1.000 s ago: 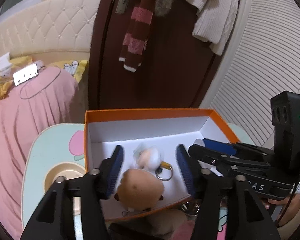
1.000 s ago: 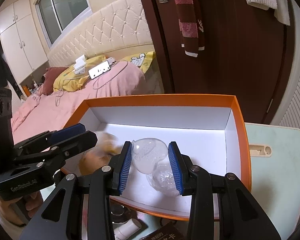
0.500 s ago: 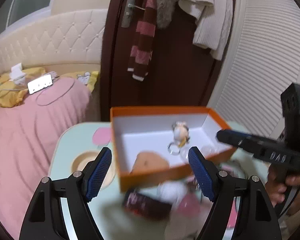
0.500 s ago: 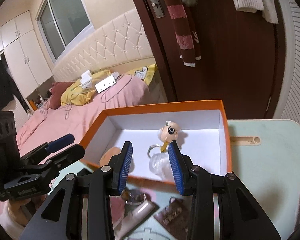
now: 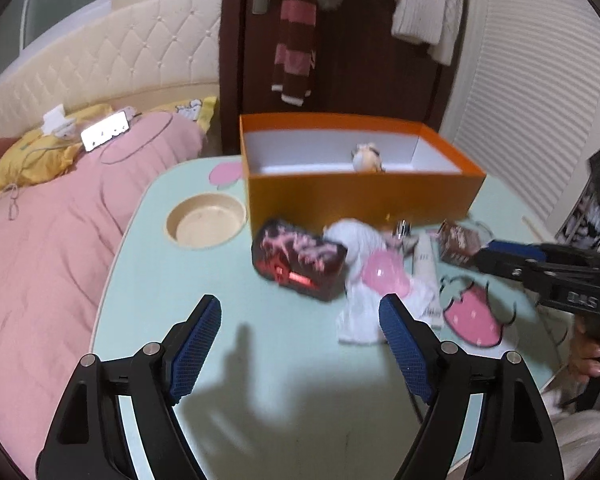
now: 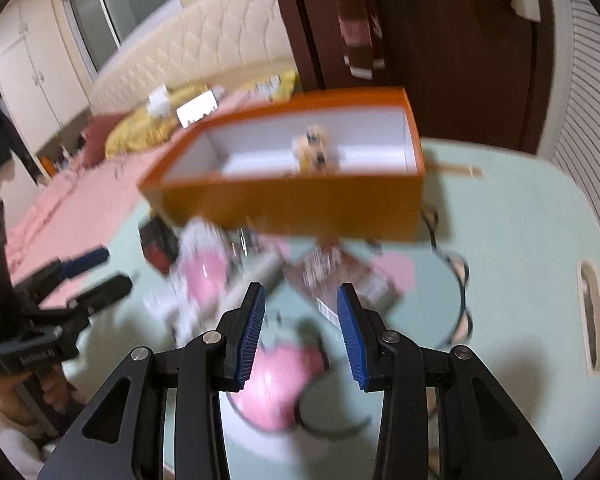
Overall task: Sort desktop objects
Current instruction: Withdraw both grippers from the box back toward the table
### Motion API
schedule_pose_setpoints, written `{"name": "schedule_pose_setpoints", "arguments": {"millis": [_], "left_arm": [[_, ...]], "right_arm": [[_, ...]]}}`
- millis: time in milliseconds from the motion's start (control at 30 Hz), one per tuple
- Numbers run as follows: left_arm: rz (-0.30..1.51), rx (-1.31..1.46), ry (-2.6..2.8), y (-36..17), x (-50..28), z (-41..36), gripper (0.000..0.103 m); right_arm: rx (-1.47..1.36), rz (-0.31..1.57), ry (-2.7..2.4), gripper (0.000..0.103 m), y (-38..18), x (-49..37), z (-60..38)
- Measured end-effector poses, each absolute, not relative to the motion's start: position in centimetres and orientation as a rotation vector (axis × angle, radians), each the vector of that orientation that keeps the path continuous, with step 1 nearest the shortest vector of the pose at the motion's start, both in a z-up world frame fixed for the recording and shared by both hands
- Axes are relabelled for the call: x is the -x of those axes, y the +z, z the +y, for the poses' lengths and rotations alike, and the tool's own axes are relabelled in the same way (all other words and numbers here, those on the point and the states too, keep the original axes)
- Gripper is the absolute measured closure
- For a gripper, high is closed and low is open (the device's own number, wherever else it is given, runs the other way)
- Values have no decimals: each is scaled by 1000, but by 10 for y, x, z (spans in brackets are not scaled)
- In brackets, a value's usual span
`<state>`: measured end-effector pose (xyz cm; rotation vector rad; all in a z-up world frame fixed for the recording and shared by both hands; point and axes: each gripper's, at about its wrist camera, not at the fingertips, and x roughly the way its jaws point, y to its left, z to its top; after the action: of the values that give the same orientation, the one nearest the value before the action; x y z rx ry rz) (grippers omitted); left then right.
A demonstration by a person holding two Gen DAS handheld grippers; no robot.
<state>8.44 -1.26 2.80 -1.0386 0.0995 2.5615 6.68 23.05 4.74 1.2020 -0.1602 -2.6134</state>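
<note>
An orange box (image 5: 356, 196) (image 6: 300, 204) with a white inside stands at the far side of the mint-green table (image 5: 260, 360); a small doll-head keychain (image 5: 366, 157) (image 6: 315, 151) shows inside it. In front of the box lie a dark red patterned case (image 5: 298, 259), a pink round object (image 5: 384, 272) on white crumpled plastic (image 5: 358, 312), a white tube (image 5: 425, 258) and a brown packet (image 5: 458, 242) (image 6: 340, 276). My left gripper (image 5: 300, 324) is open over bare table, well short of the pile. My right gripper (image 6: 300, 316) is open and empty, above the packet's near edge.
A round beige cup recess (image 5: 206, 220) sits in the table at the left. A bed with pink bedding (image 5: 52, 220) borders the table's left edge. A brown door (image 5: 340, 40) with hanging clothes stands behind the box. A black hairband (image 6: 458, 300) lies at right.
Both grippers have pulled back out of the box and toward the table's near side. The doll head and clear plastic piece were let go in the box. The right wrist view is motion-blurred.
</note>
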Motion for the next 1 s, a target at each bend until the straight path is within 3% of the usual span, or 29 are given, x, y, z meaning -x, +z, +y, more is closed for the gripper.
{"name": "schedule_pose_setpoints", "arguments": {"millis": [67, 300, 500, 633, 767, 1000], "left_arm": [[110, 1053, 2558, 25, -86, -11, 22], [163, 1132, 2543, 10, -84, -5, 22], [197, 1144, 2548, 3, -83, -1, 11], [203, 1167, 2555, 0, -81, -1, 2], [200, 1173, 2568, 0, -84, 8, 1], [197, 1168, 2572, -2, -85, 11, 1]], "right_arm": [[-1202, -119, -2622, 54, 48, -74, 228], [-1200, -16, -2616, 54, 49, -86, 217], [-1227, 2, -2603, 54, 41, -83, 215], [-1247, 8, -2595, 47, 36, -81, 214], [-1266, 16, -2587, 38, 30, -78, 213], [-1267, 188, -2606, 30, 24, -81, 196]]}}
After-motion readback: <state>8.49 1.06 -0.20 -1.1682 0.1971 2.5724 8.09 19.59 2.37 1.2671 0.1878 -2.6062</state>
